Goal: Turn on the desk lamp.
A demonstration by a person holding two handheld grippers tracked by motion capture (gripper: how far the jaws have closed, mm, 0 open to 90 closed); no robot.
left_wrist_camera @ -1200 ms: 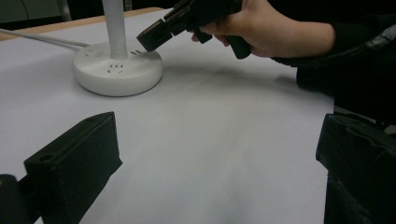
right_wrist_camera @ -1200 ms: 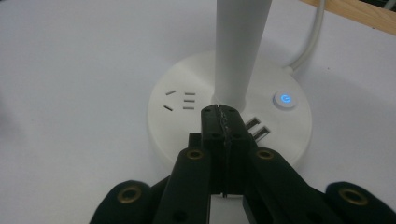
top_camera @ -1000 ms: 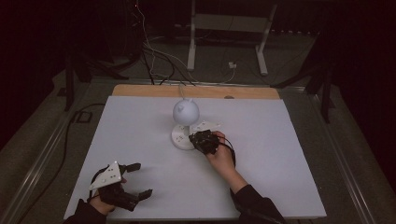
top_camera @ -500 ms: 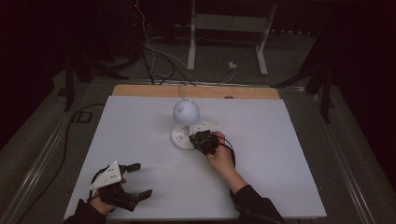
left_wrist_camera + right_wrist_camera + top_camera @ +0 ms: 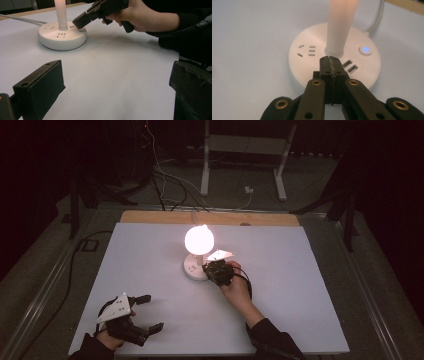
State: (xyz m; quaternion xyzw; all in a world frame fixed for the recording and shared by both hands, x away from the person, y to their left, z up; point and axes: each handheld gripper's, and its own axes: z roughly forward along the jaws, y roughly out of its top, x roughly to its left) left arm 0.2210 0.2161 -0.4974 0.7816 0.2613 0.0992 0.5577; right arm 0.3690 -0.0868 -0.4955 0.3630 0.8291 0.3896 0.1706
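A white lamp stands mid-table, its round globe [image 5: 199,239] glowing on a stem [image 5: 339,27] above a round base [image 5: 192,267] with sockets and USB ports [image 5: 350,65]. A button [image 5: 365,49] on the base shines blue. My right gripper [image 5: 214,270] is shut with nothing between its jaws, and its tips [image 5: 329,60] rest on the base [image 5: 307,65] just in front of the stem. In the left gripper view the right gripper [image 5: 76,22] touches the base [image 5: 62,37] from the right. My left gripper [image 5: 150,312] lies open near the table's front left, empty [image 5: 117,75].
The white table top [image 5: 300,295] has a wooden strip [image 5: 210,217] along its back edge. The lamp's cable [image 5: 377,17] runs off toward the back. A metal stand [image 5: 245,165] and loose cables sit on the dark floor beyond.
The lamp's globe was unlit and now glows brightly. Neither gripper has moved.
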